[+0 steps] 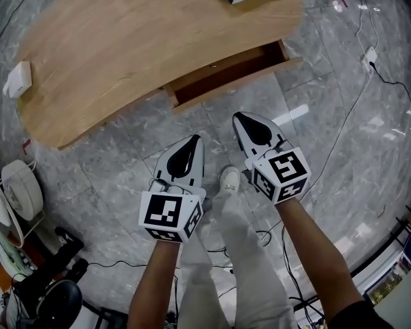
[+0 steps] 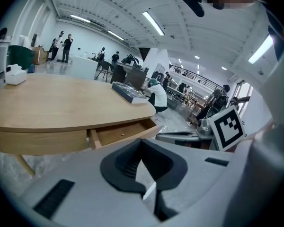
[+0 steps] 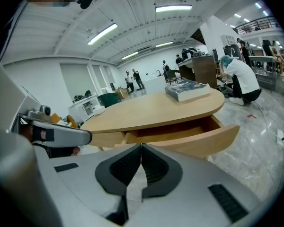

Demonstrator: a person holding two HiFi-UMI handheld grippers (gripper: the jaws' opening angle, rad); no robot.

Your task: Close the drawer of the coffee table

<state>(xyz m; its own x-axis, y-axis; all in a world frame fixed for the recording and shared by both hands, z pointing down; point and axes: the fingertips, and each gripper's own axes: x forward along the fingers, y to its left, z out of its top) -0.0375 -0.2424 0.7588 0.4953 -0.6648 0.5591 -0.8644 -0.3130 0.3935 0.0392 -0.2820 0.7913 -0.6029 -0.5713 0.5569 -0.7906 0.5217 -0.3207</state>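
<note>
Marble floor [image 1: 109, 163] separates you from the open drawer [image 1: 229, 74]; your left gripper [image 1: 194, 140] and right gripper [image 1: 238, 118] sit closed, empty; pushing remains.

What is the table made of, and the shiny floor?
The coffee table looks like light wood or veneer, matte, with visible grain lines. The floor seems polished grey stone or marble-look tile: pale veins, straight seams and glare.
</note>
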